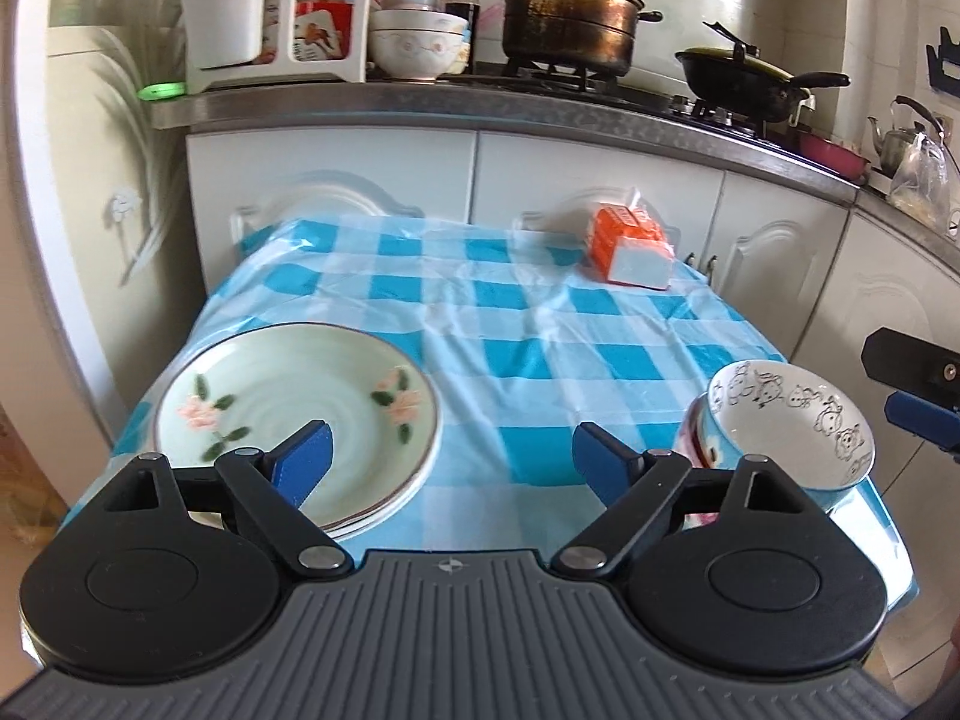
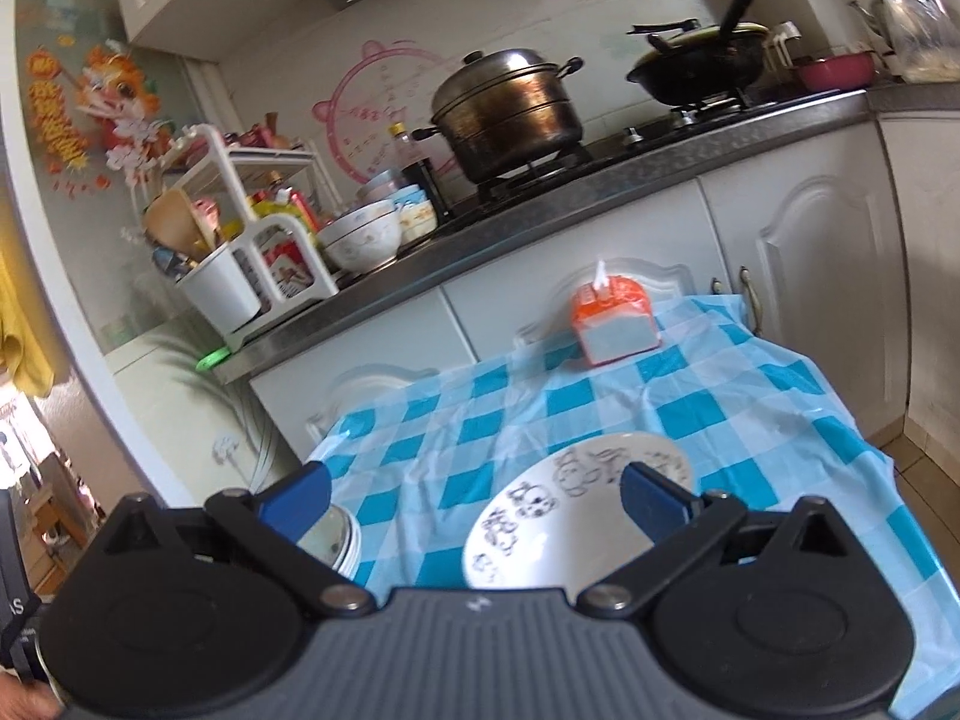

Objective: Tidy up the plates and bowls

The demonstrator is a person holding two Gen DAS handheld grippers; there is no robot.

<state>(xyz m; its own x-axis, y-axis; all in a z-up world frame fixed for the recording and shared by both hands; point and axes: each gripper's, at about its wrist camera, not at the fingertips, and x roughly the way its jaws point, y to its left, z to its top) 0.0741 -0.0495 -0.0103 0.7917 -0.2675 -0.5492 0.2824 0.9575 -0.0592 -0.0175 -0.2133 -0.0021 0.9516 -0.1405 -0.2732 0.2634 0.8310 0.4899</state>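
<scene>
A stack of pale green plates with pink flowers (image 1: 288, 408) sits on the near left of the blue checked table (image 1: 540, 324). A white bowl with cartoon drawings (image 1: 798, 420) rests tilted on top of a colourful bowl (image 1: 699, 450) at the near right. My left gripper (image 1: 450, 462) is open and empty, its left finger over the plates' near edge. My right gripper (image 2: 474, 501) is open and empty above the cartoon bowl (image 2: 552, 516), and its tip shows in the left wrist view (image 1: 918, 396). The plate stack's edge (image 2: 336, 540) lies under its left finger.
An orange and white tissue pack (image 1: 630, 246) lies at the table's far right. Behind the table are white cabinets and a counter (image 1: 420, 102) with stacked bowls (image 1: 417, 42), a utensil rack (image 1: 270, 18), a steamer pot (image 1: 570, 6) and a black wok (image 1: 744, 78).
</scene>
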